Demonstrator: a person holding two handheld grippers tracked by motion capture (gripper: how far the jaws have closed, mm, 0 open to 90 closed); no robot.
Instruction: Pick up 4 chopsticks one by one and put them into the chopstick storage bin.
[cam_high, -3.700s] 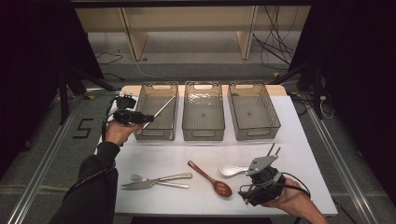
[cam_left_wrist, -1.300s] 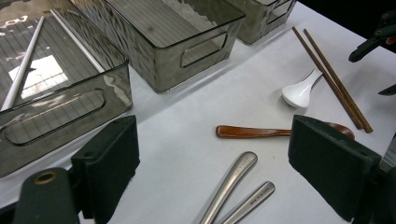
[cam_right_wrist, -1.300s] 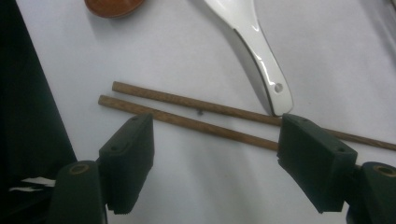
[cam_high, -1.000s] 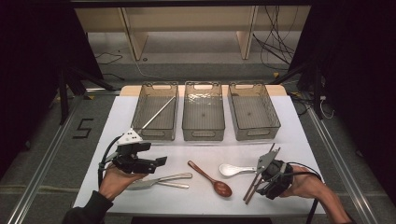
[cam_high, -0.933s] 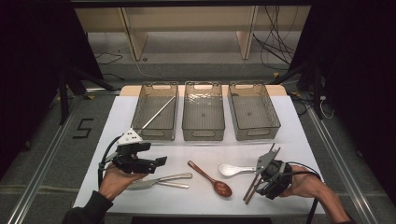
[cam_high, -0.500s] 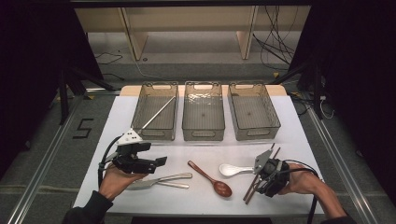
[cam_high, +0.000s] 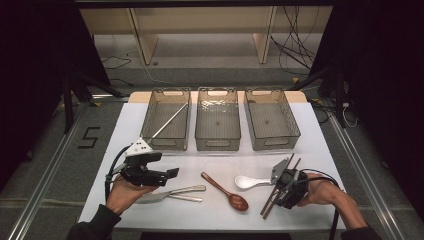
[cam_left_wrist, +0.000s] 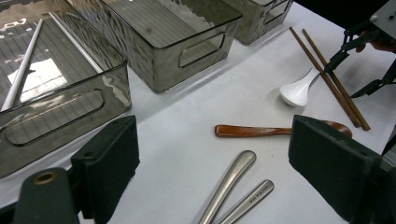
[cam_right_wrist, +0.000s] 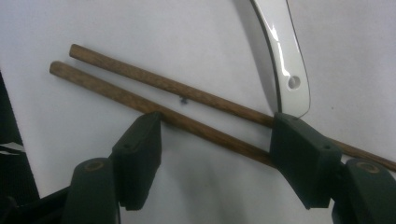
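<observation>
In the high view, three clear bins (cam_high: 218, 125) are seen in a row at the far side of the white surface (cam_high: 320, 150); one pale stick (cam_high: 169, 121) lies in the left bin. On the near part, two metal utensils (cam_high: 172, 194), one brown wooden spoon (cam_high: 226, 192), one white spoon (cam_high: 251, 181) and two wooden chopsticks (cam_high: 280, 186) are counted. The left tool (cam_high: 167, 175) is held just above the metal utensils, whose heads are hidden under the hand. The right tool (cam_high: 281, 192) is set down over the chopsticks, their middle covered by it.

In the left gripper view, the left tool (cam_left_wrist: 212, 168) is seen with jaws wide apart and nothing between them; two metal handles (cam_left_wrist: 233, 193) are cut off at the near edge.

In the right gripper view, the right tool (cam_right_wrist: 215, 149) is seen with jaws apart, having just been closing; the two chopsticks (cam_right_wrist: 154, 91) lie between them, the pads close to the nearer one, though contact cannot be made out. The white spoon's handle (cam_right_wrist: 282, 60) is cut off at the top.
</observation>
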